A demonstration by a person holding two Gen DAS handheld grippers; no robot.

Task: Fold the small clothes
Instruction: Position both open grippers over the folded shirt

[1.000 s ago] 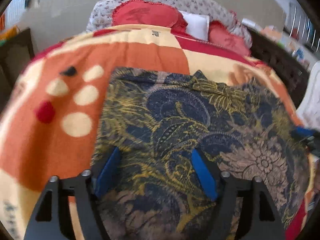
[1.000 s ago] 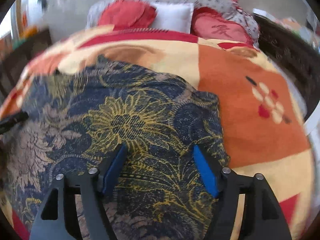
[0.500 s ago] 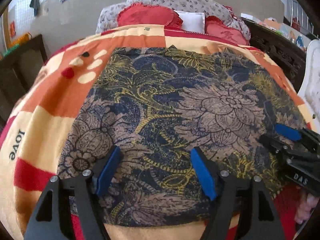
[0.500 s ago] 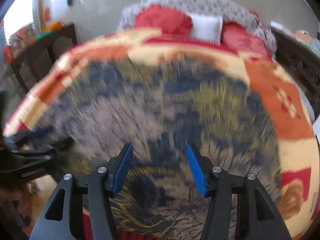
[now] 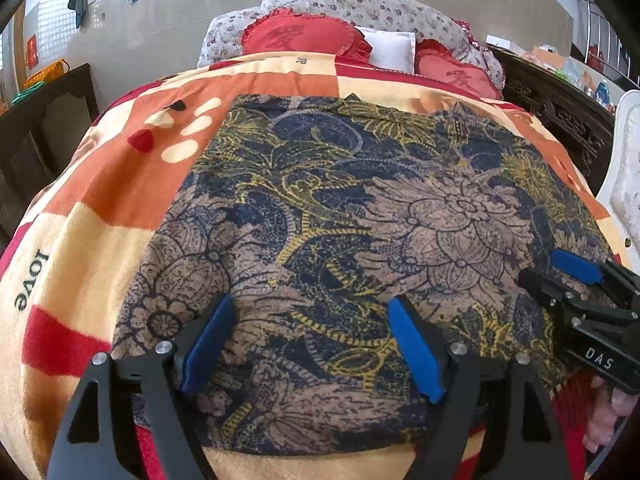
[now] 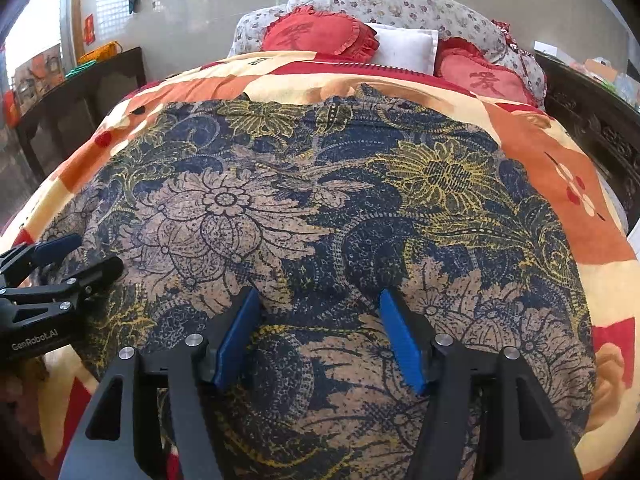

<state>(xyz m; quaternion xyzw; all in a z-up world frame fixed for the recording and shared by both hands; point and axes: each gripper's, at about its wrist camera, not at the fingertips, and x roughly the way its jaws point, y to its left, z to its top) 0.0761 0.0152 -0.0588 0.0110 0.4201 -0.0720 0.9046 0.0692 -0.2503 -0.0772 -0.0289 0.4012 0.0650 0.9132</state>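
One bed, covered by one orange, cream and red blanket (image 5: 100, 208). One dark floral garment (image 5: 360, 220) lies spread flat on the blanket's near half, its near hem close to the bed's near edge and its far edge toward the head; which way its long axis runs cannot be told through the lens. At the head: one flowered bolster (image 6: 400, 8), two red heart cushions (image 5: 304, 36) and one white pillow (image 6: 404, 46). Two grippers: left gripper (image 5: 308, 344) and right gripper (image 6: 318, 340), each with jaws spread, just widened, nothing pinched, above the garment's near part. No containers in view
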